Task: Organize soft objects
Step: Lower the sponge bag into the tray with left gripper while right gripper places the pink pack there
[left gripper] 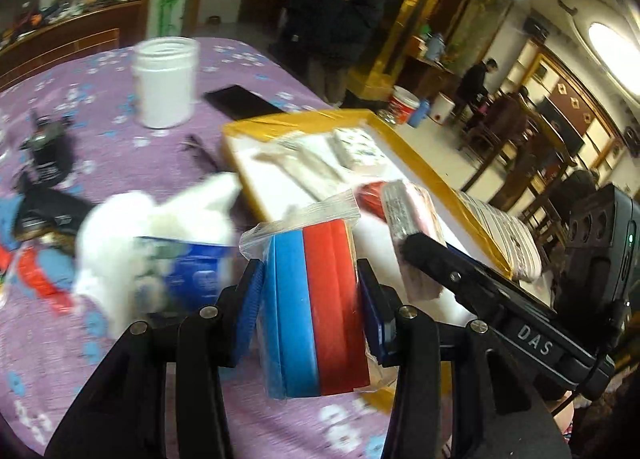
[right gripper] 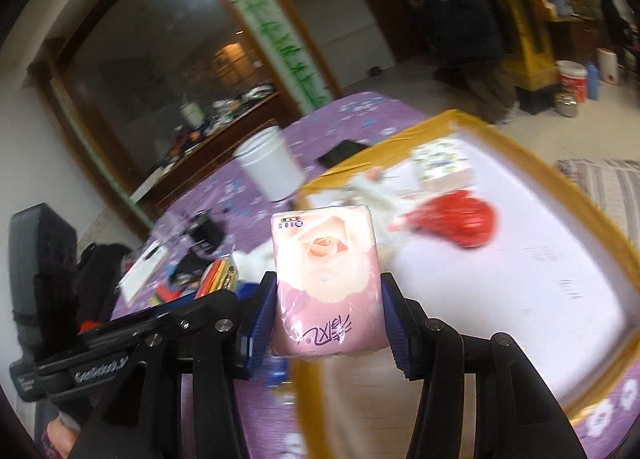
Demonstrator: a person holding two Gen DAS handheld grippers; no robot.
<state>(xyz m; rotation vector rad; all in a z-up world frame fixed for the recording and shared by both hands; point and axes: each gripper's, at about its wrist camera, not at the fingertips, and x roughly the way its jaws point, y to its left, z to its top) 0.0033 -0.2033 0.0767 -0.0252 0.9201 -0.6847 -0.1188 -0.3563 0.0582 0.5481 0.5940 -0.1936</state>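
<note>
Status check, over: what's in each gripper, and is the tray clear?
Left gripper shut on blue-and-red sponge pack. Right gripper shut on pink tissue pack. Gold-rimmed tray holds red bag, patterned tissue pack; near side free.

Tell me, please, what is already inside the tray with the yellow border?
Inside the yellow-bordered tray lie a red bag, a patterned tissue pack and pale wrapped items, blurred. The pink tissue pack in the right gripper hides its near corner.

Two tissue packs (right gripper: 326, 283) (right gripper: 440, 165), one jar (left gripper: 165, 81), one tray (left gripper: 416, 147), perhaps one red bag (right gripper: 460, 221).
</note>
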